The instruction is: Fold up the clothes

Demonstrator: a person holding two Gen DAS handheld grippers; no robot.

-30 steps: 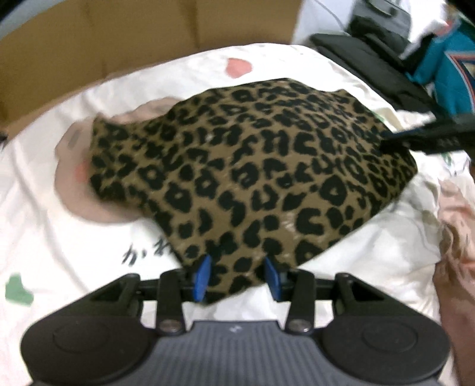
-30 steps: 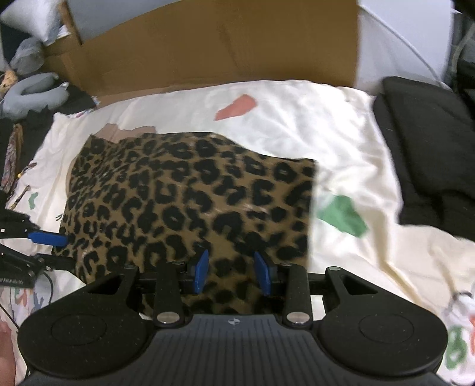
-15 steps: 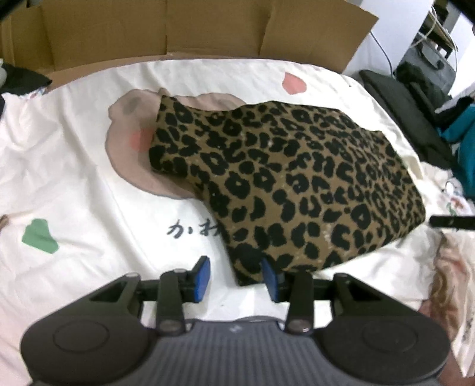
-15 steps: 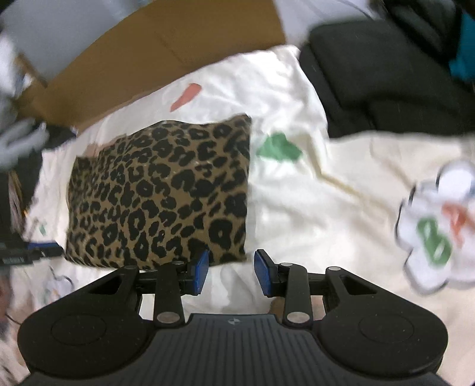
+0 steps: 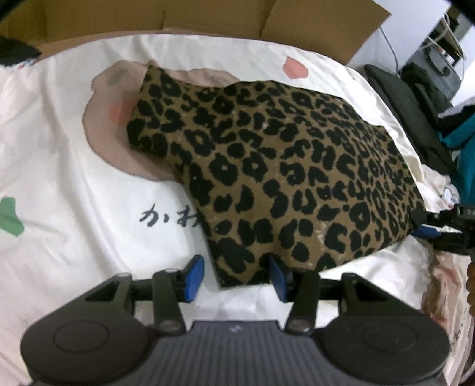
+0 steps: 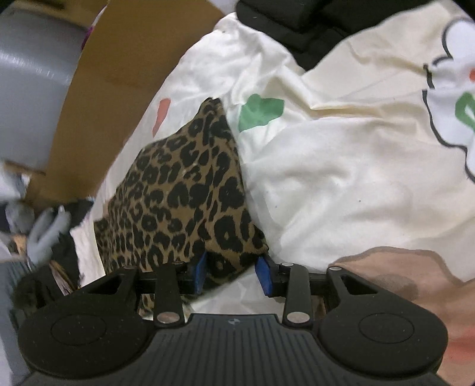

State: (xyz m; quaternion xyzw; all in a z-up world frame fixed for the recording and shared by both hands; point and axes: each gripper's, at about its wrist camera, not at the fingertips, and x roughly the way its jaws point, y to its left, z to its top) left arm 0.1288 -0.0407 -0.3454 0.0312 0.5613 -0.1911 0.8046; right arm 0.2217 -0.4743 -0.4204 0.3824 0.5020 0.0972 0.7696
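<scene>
A folded leopard-print garment (image 5: 282, 178) lies flat on the white printed bedsheet (image 5: 59, 148). My left gripper (image 5: 236, 277) sits at its near corner with the jaws opening. The corner lies between the blue pads: the left pad (image 5: 194, 276) stands clear of the cloth and the right pad is at its edge. My right gripper (image 6: 233, 274) is low at another corner of the garment (image 6: 184, 193). That corner fills the gap between its pads without being squeezed. The left wrist view shows the right gripper (image 5: 427, 227) at the garment's right corner.
Brown cardboard (image 5: 207, 14) stands behind the bed. Black clothing (image 5: 415, 98) and a teal garment (image 5: 463, 133) lie past the right edge, with pinkish cloth (image 5: 445, 282) beside them. In the right wrist view, black clothing (image 6: 297, 23) lies at the top and grey soft items (image 6: 44, 231) at left.
The left jaws have widened and let go of the garment's near edge, which now lies flat. The right gripper rolled and came down onto a corner; half a second ago its jaws were empty.
</scene>
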